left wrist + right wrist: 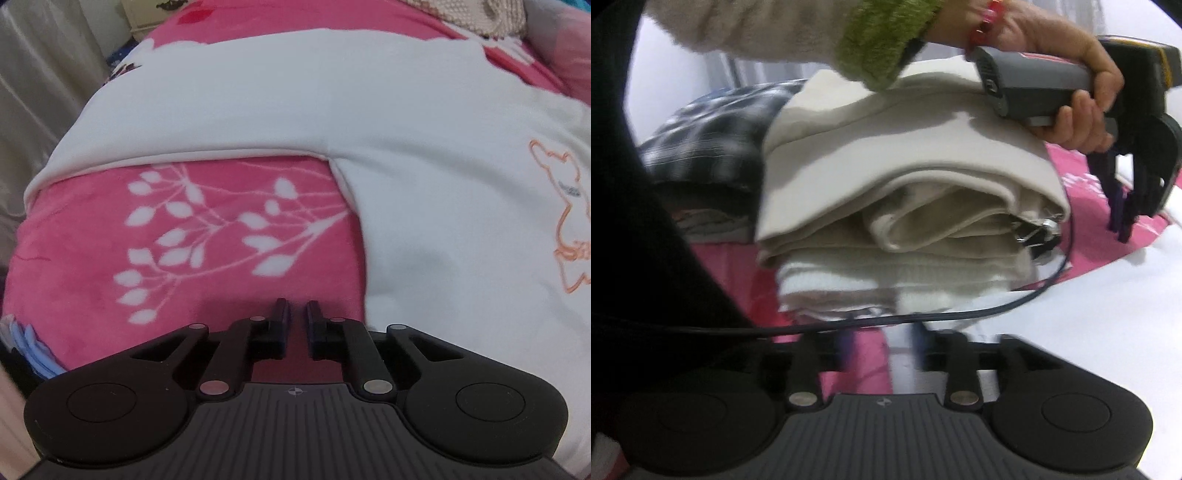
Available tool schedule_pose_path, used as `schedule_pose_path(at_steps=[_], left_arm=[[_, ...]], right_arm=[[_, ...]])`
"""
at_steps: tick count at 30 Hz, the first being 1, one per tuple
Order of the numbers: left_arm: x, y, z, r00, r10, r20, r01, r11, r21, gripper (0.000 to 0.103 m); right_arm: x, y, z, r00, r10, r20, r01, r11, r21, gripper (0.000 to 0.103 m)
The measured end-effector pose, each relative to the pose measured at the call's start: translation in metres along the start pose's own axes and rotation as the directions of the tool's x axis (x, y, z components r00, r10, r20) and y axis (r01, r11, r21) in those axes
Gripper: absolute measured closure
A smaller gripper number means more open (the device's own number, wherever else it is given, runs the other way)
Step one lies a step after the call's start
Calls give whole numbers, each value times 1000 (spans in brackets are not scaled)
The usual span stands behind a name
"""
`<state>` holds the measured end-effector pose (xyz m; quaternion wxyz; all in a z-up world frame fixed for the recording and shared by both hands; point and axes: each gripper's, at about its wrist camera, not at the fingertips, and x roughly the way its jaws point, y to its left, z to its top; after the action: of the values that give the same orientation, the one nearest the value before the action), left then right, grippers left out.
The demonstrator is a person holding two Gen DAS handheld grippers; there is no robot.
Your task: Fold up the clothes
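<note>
Two wrist views of a garment-folding step. We judge that the step in hand is the start of a fold: a white cotton garment with an orange outline print [424, 192] lies spread flat on the pink fleece blanket with white leaf sprigs [207, 229] that covers the bed, and neither gripper yet holds any cloth.

The left gripper [295, 314] points steeply down over bare blanket, its jaws nearly together with nothing between them. The garment's sleeve runs across the view beyond its tips, and the body of the garment lies just to their right, apart from them. The right wrist view shows the same gripper from the side, held by the person's left hand [1071, 107].

The right gripper [881, 345] is blurred; its jaws stand partly apart over an edge where white cloth meets pink blanket, and we cannot tell whether they touch it. Just beyond it lies a stack of folded cream and white clothes [905, 206], crossed by a thin black cable [960, 314].

We judge that the next move calls for each gripper to open over an edge of the garment, pinch it, and carry it across the body.
</note>
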<state>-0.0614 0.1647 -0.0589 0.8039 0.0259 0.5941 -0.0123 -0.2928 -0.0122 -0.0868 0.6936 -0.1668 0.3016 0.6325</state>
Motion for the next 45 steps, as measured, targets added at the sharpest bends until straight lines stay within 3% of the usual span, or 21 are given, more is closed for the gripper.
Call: schedule_pose_path(at_steps=[4,6,10,13,15,17,20,22,24,26,28,30,35,36,41,45], left_arm=[[-18,0,-4,998,45,41,-46,999,29,91],[-35,1,-7,994,39,98,-43,998,47,89],[-50,-12,-3,976,-83,203,67,994,85,75],[-19,-45,8,978,-166,126,153,983,106,73],[4,-48,5,988,-149,50,146,987,69,72],[8,-42,4,986,-160,56,158,987,27,70],[-4,-33,5,984,-170,57,170,985,-2,68],[-14,-31,8,983,-162,85,163,987,3,67],[-19,-32,13,979,-163,120,164,986,6,66],[-19,-38,21,974,-175,145,176,984,10,65],[-16,-46,31,968,-188,163,187,982,21,64],[-9,-61,38,966,-192,171,186,981,51,64],[8,-92,55,963,-207,174,188,975,118,64],[10,-98,60,960,-220,174,199,971,130,64],[8,-126,84,935,-274,225,229,951,207,61],[20,-153,100,917,-316,244,250,931,268,60]], right_arm=[[-28,-10,-3,1000,-13,12,13,1000,27,58],[-51,-20,-8,999,-39,31,37,997,70,57],[-86,-39,-19,990,-132,41,125,982,143,56],[-84,-51,-27,985,-175,8,169,960,224,56],[-71,-52,-35,990,-133,-42,140,955,261,56],[-65,-45,-41,995,-72,-74,89,959,268,55],[-84,-42,-42,999,0,-50,14,958,286,57],[-105,-55,-44,999,-12,-33,22,943,331,56],[-131,-79,-48,997,-76,-21,78,919,387,56],[-157,-110,-54,982,-187,-11,171,873,456,56],[-183,-142,-60,949,-314,-5,268,803,532,56],[-211,-174,-65,896,-444,5,350,712,608,56],[-246,-245,-46,736,-676,-42,551,561,618,50],[-251,-267,-37,718,-694,-58,568,535,626,45],[-262,-385,-11,723,-662,-198,555,387,736,39],[-249,-467,-26,775,-514,-367,536,226,814,35]])
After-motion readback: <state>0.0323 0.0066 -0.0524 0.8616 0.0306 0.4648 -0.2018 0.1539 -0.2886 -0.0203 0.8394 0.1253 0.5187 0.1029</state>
